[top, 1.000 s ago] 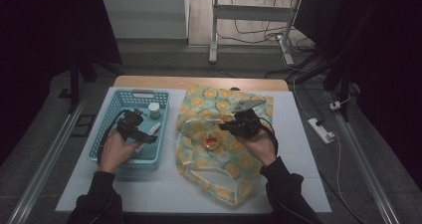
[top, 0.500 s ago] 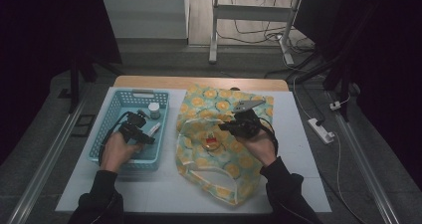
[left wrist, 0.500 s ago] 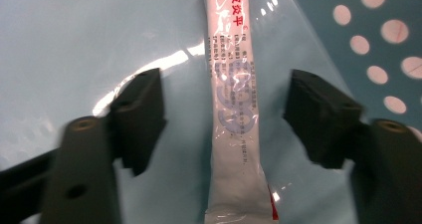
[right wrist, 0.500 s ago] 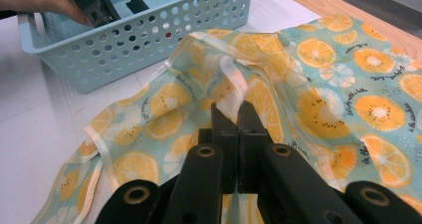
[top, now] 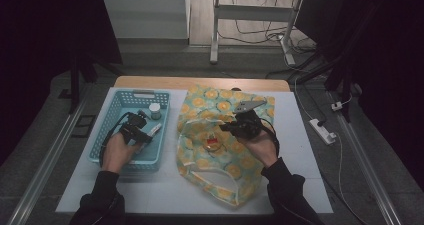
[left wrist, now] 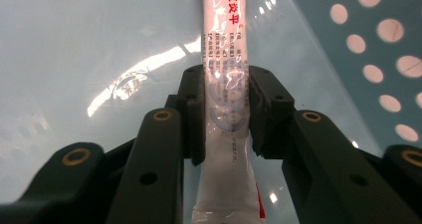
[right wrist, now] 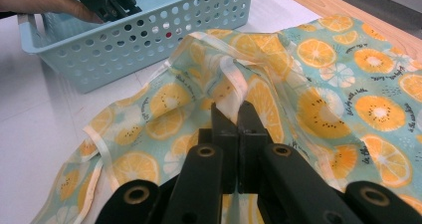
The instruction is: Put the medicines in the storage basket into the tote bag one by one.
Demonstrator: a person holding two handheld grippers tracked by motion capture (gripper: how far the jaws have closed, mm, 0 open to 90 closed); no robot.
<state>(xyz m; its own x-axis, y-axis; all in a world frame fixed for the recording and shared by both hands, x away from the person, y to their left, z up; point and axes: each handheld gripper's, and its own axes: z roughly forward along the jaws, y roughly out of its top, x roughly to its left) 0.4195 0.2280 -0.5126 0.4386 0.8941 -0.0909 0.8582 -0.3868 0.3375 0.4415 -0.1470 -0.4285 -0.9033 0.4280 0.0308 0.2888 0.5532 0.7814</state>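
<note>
I am lifting a sachet (left wrist: 223, 109), clamped in my left gripper (top: 136, 130), inside the basket (top: 112, 116); beside the basket, my right gripper (top: 235, 126) is pinching the bag (right wrist: 318, 79) open; packing looks unfinished.

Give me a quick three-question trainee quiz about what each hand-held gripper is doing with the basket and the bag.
1. True or false: the left hand-held gripper is shut on a white plastic sachet with red print.
2. Where is the small white-capped bottle? A: in the light blue perforated plastic basket; B: on the bag.
3. Fill in: the right hand-held gripper pinches the orange-slice patterned fabric bag's ____.

Key: 1 true. 2 A. 3 rim.
</note>
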